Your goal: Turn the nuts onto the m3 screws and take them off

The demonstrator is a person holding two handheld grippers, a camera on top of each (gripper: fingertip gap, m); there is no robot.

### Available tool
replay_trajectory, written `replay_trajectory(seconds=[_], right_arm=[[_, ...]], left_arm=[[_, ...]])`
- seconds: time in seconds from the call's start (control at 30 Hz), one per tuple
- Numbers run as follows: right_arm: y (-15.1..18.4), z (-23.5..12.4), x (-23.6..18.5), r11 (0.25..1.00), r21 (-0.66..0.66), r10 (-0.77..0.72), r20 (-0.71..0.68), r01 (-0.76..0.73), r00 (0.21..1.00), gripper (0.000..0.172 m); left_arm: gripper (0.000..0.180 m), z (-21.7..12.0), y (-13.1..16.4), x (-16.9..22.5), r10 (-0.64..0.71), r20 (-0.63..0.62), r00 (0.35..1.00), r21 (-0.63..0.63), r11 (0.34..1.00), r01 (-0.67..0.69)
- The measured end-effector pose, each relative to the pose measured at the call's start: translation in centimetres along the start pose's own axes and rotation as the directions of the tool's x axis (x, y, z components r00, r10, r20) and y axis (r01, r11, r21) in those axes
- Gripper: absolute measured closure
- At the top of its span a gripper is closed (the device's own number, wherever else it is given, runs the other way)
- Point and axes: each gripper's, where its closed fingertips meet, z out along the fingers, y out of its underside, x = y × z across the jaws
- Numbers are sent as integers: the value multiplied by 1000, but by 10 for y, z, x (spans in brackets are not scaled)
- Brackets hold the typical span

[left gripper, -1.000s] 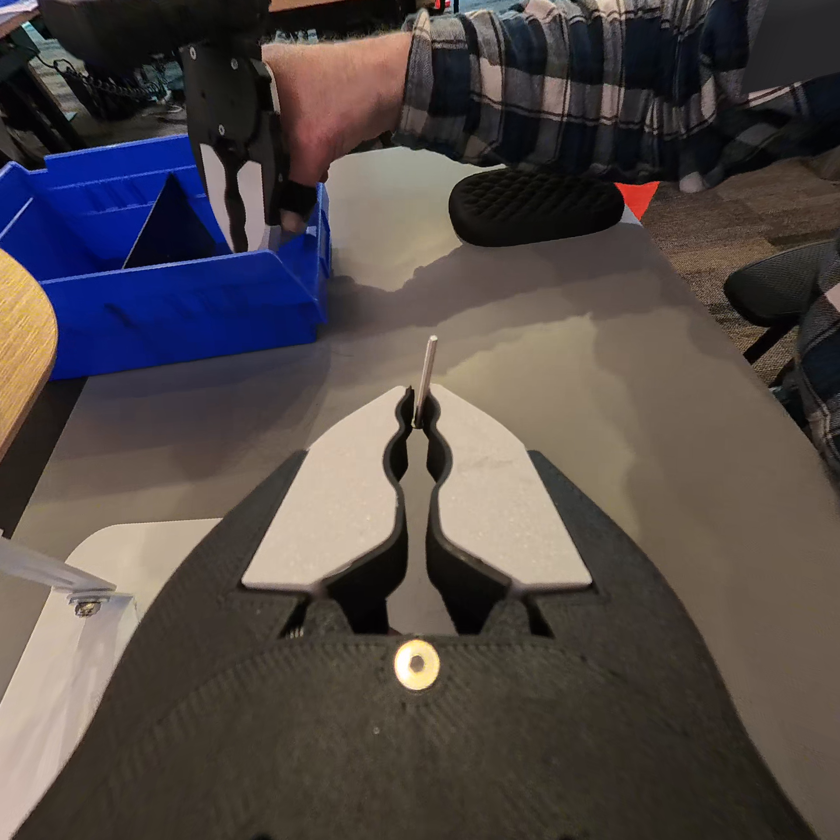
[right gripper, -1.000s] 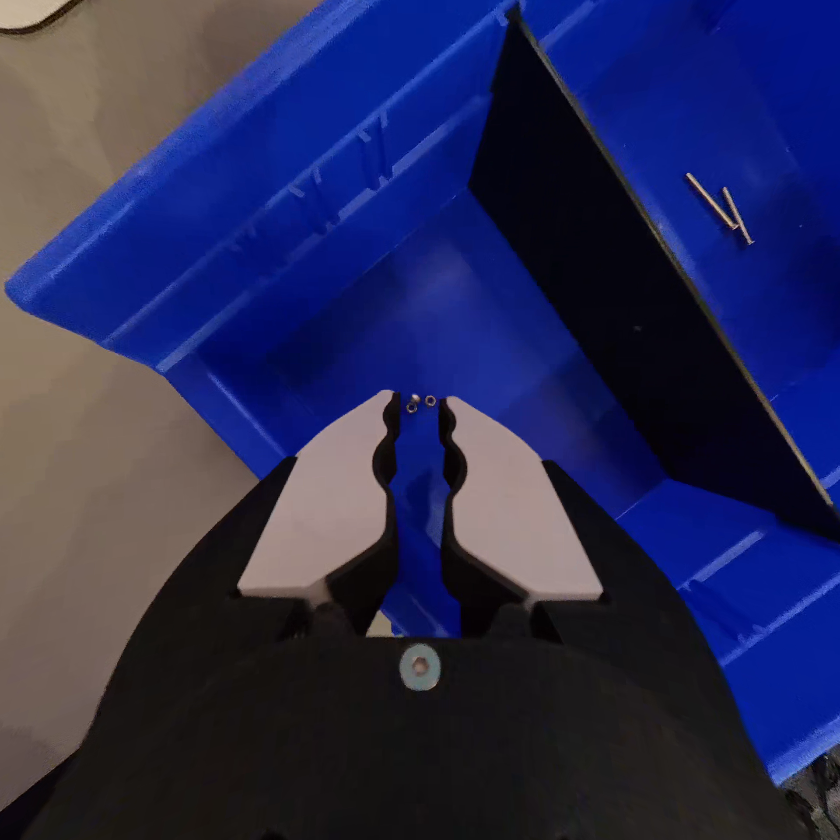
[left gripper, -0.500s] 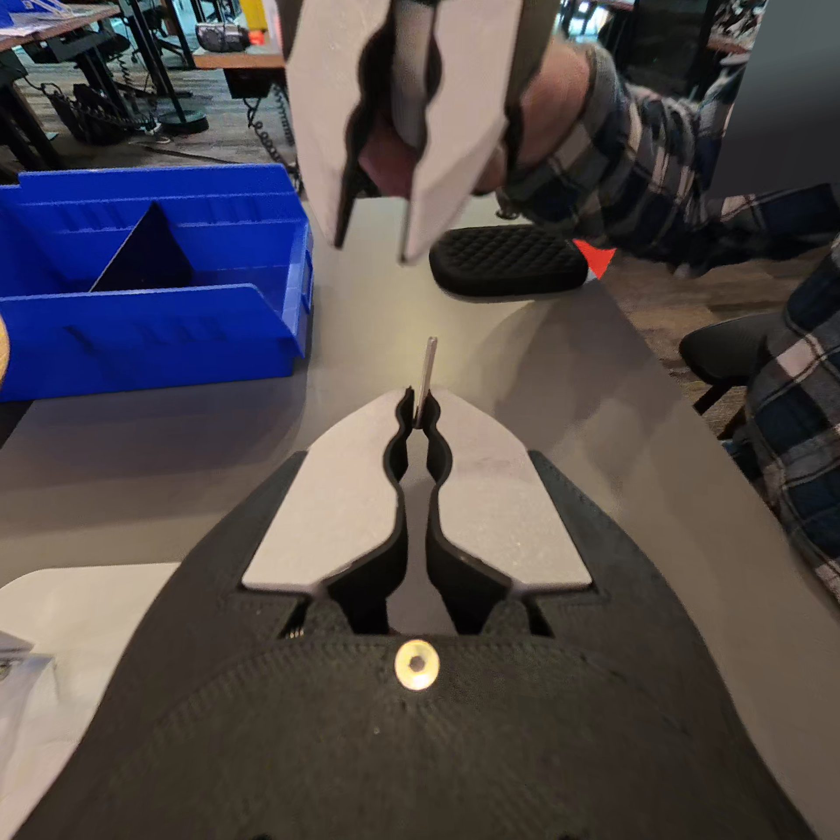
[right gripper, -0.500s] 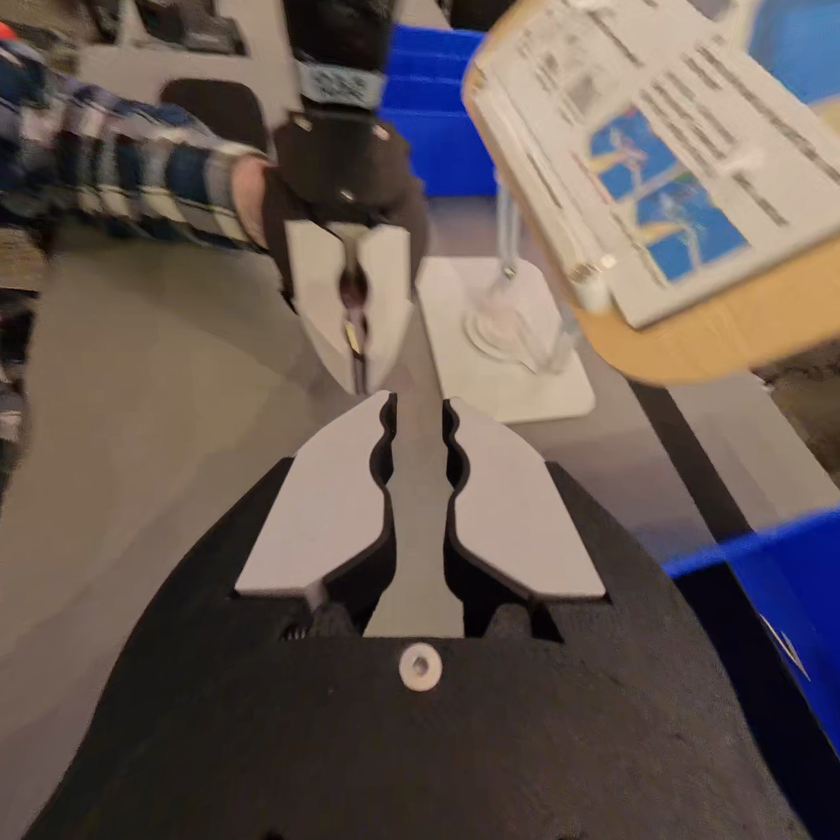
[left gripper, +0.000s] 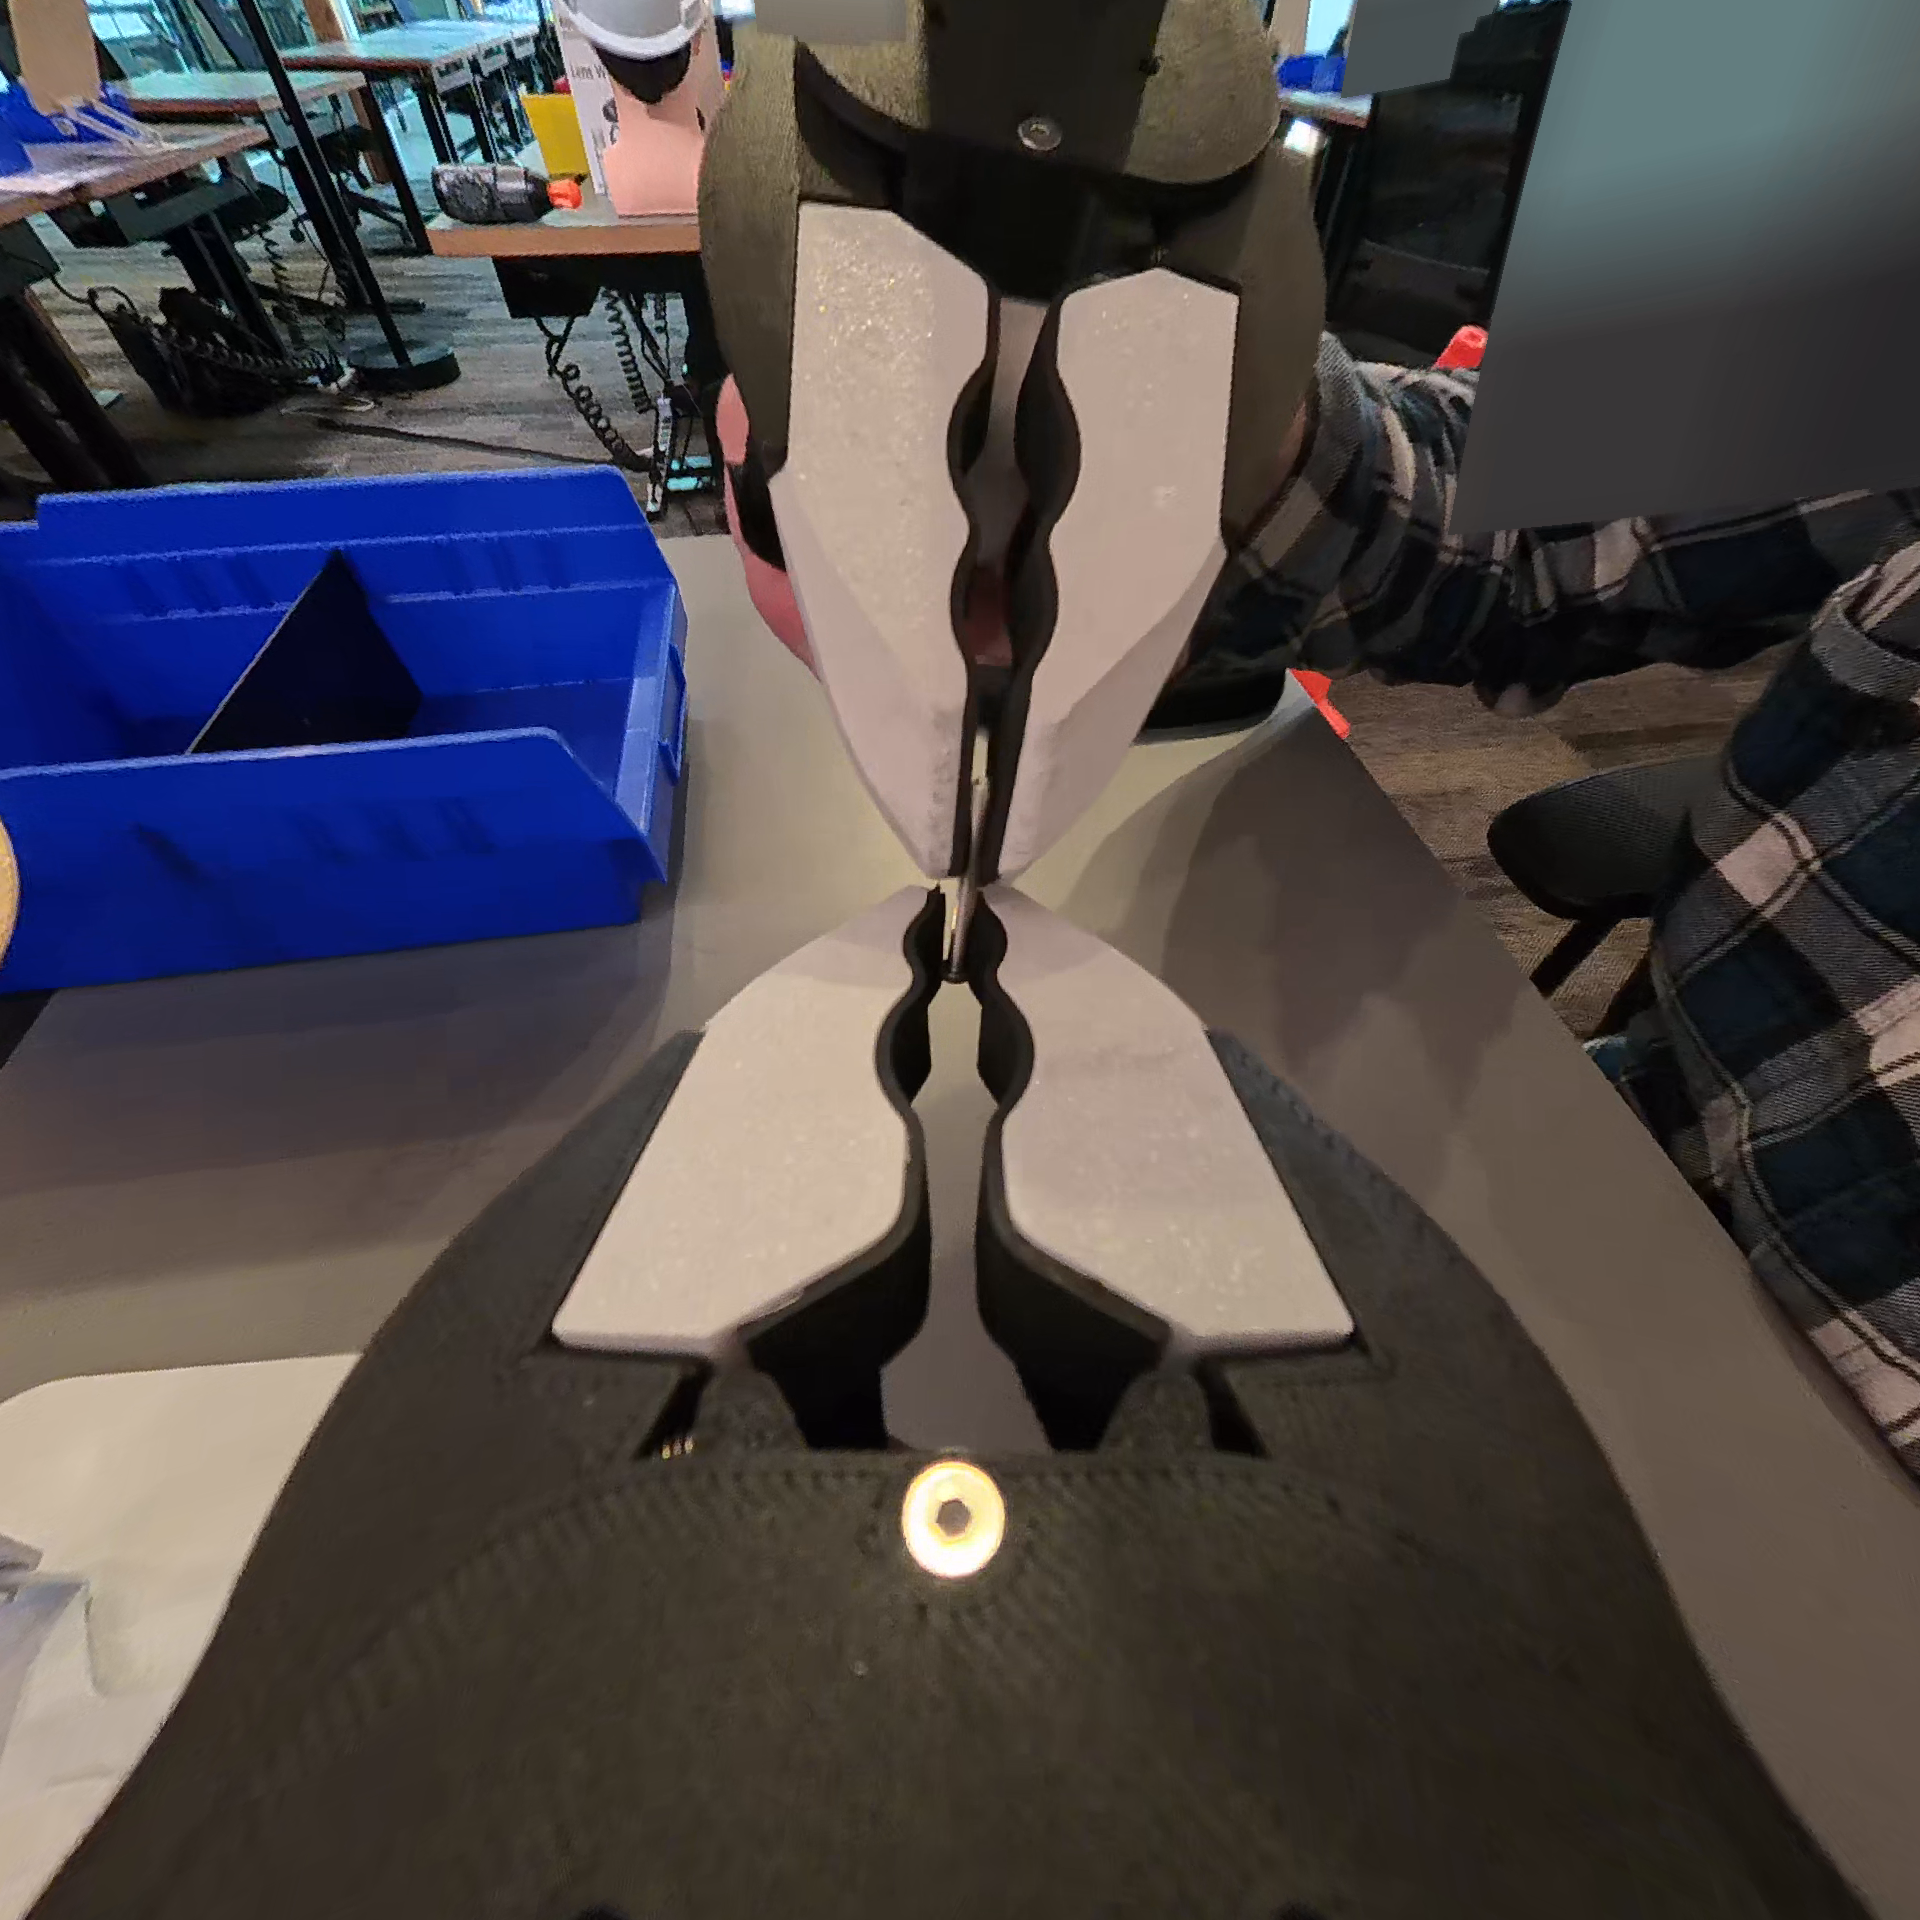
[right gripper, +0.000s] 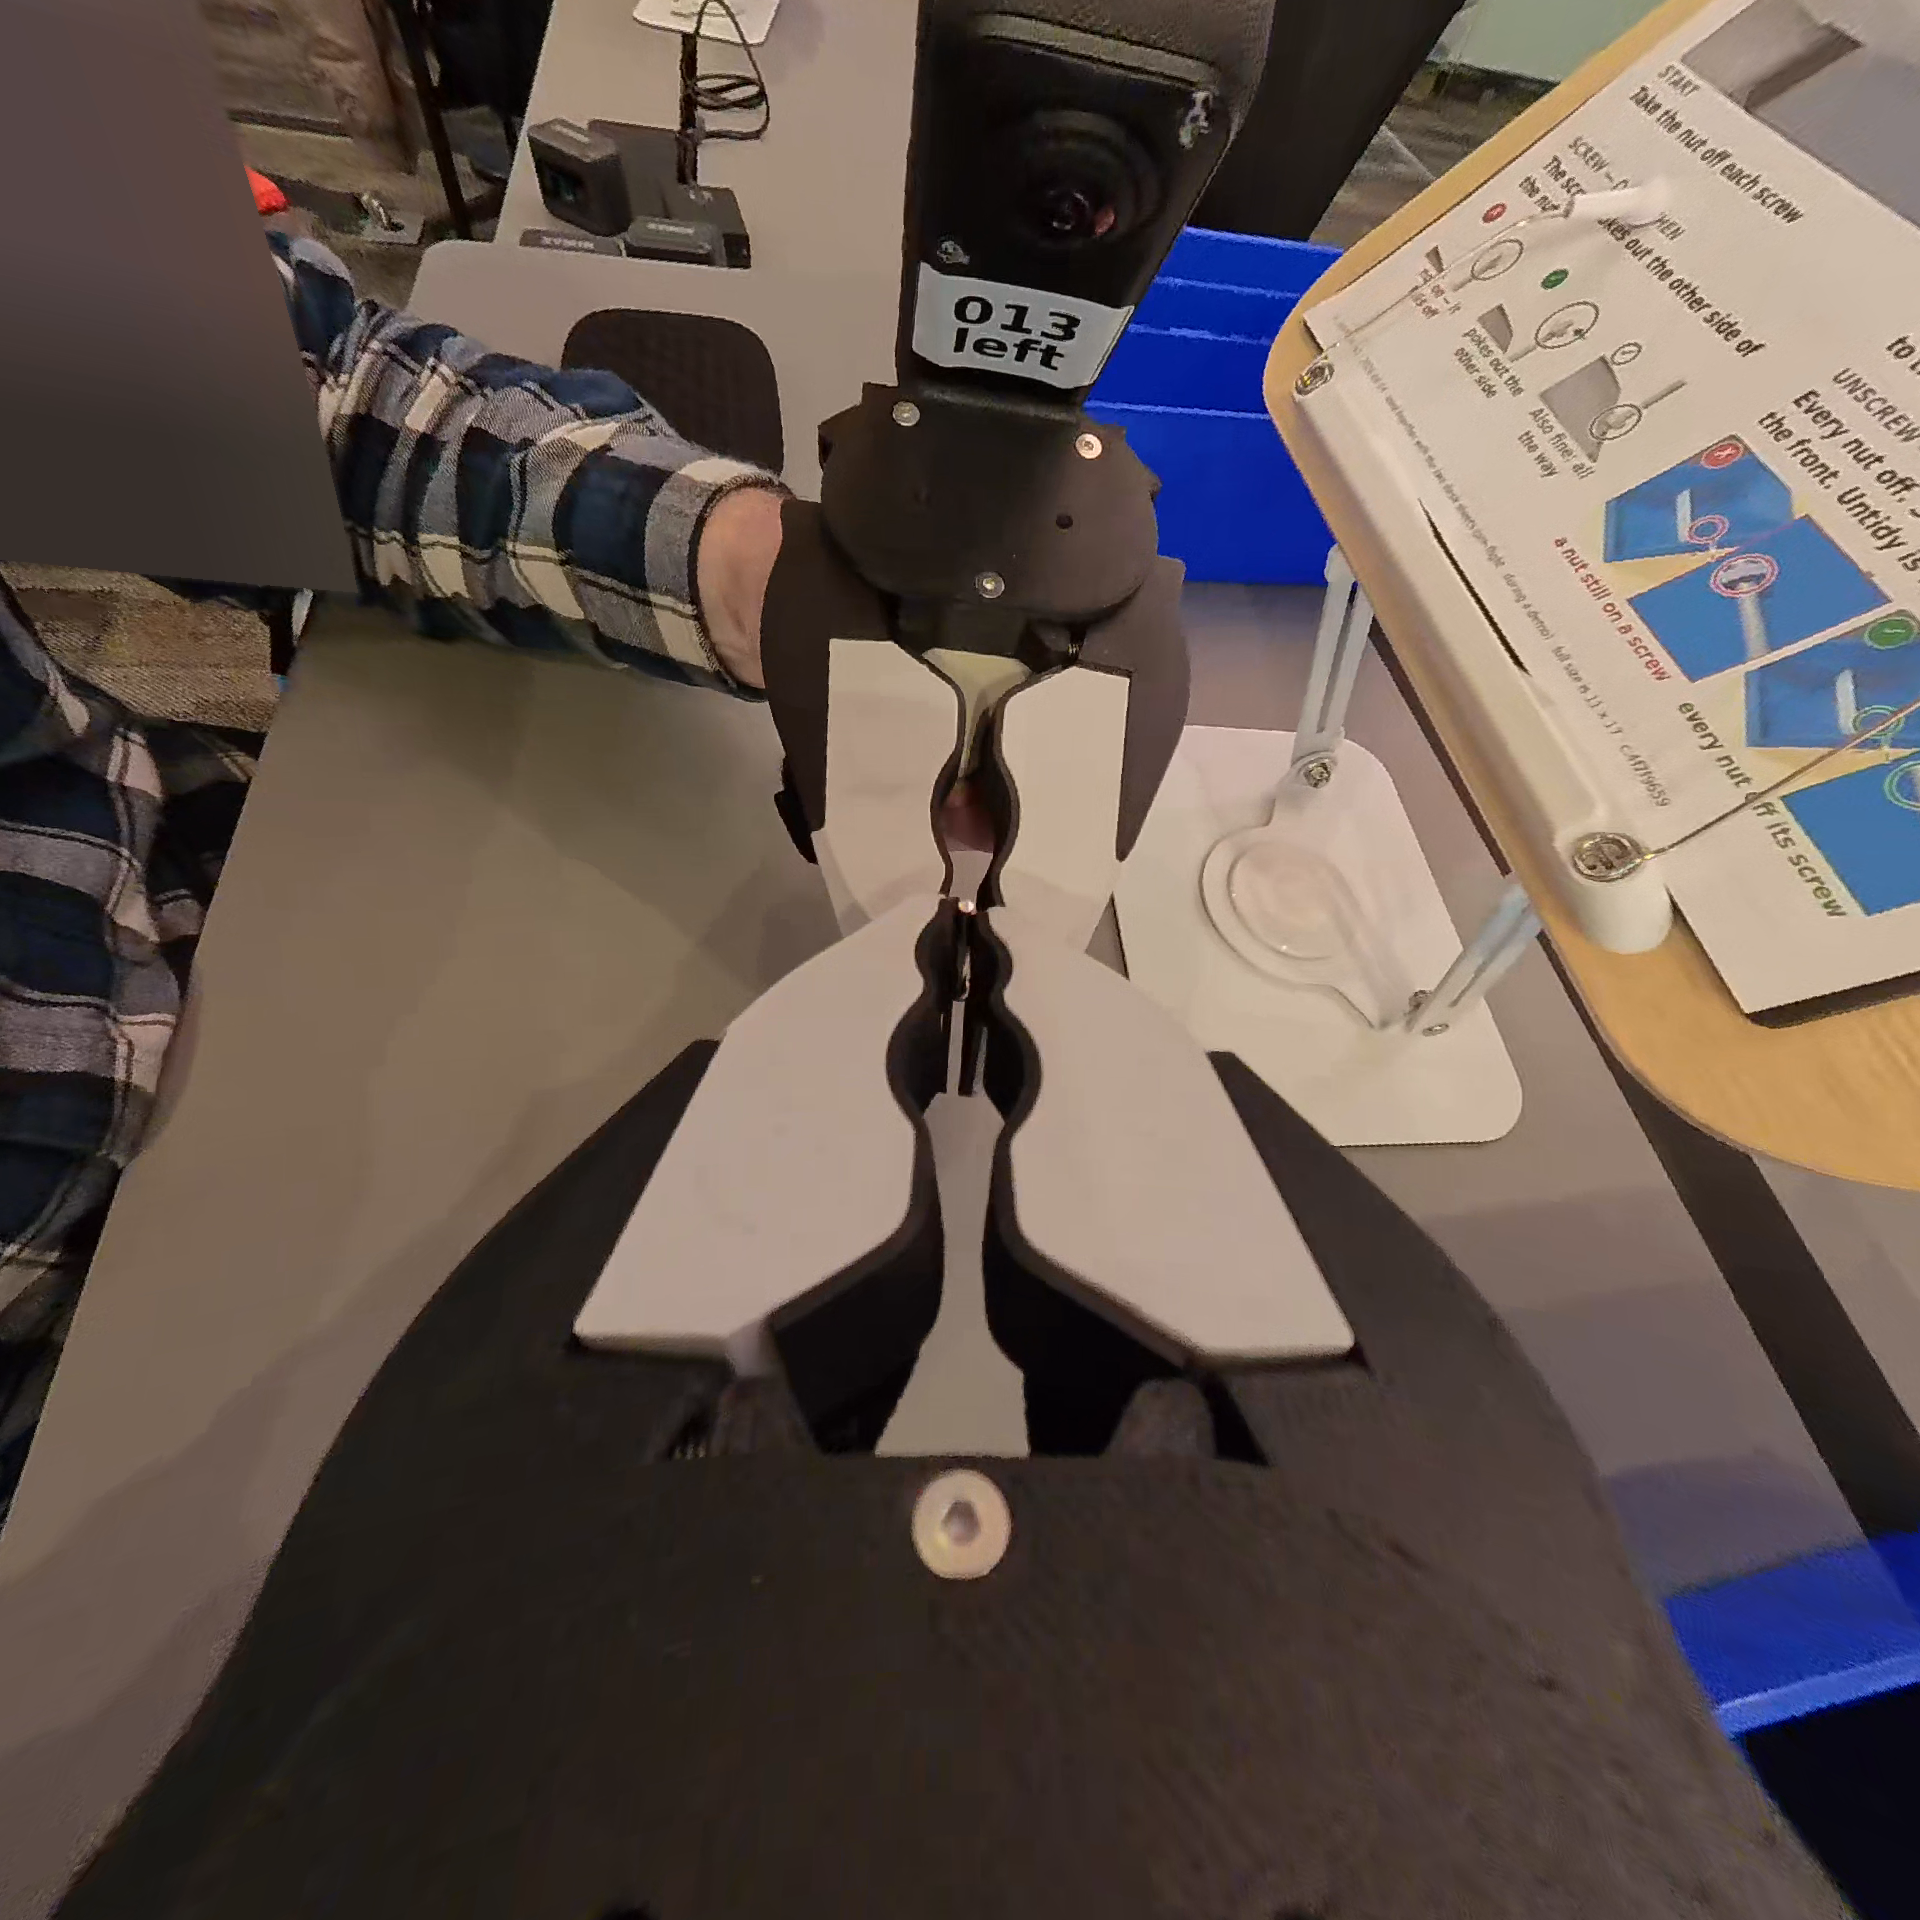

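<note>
pinching a thin silver screw (left gripper: pixel 961 925) at its tip, the left claw (left gripper: pixel 958 914) is pressed together on it, with both white fingers (left gripper: pixel 790 1122) tight on the metal. the screw sticks out toward 12 o'clock, above the grey desk (left gripper: pixel 1299 935).

the right claw (left gripper: pixel 971 868) comes down from 12 o'clock and meets the left one tip to tip. its fingers (left gripper: pixel 883 520) are squeezed around the far end of the same screw, so the screw runs from one claw into the other. in the right wrist view the screw's round end (right gripper: pixel 967 906) shows right at the right claw's tip (right gripper: pixel 961 920), and something tiny, maybe a nut, sits just behind it, but it is too small to be sure.

a blue bin (left gripper: pixel 332 727) with a black divider (left gripper: pixel 312 675) stands on the desk at 9 o'clock in the left wrist view. a white stand (right gripper: pixel 1340 935) at 3 o'clock in the right wrist view holds up a wooden board (right gripper: pixel 1714 1039) with a printed sheet (right gripper: pixel 1662 520). a checked sleeve (right gripper: pixel 499 499) reaches in from 9 o'clock there.
</note>
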Motion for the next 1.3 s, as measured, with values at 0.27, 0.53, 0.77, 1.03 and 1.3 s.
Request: replay_trajectory(seconds=[0.27,0.53,0.77,1.03,1.3], right_arm=[[-14,-52,44,999,45,5,-144,2,990,169],[70,-121,204,965,-158,111,-482,-211,869,168],[168,-115,282,822,-433,89,-545,-370,834,168],[220,-98,305,697,-517,173,-550,-496,817,168],[184,-113,302,776,-424,134,-613,-467,779,153]], left_arm=[[180,-12,-3,-21,-33,74,997,59,998,29],[180,0,54,-69,3,362,932,-53,998,17],[180,-5,65,-86,45,451,891,-74,997,-13],[180,-8,72,-92,36,460,887,-81,997,2],[180,-10,72,-94,34,475,879,-76,997,3]])
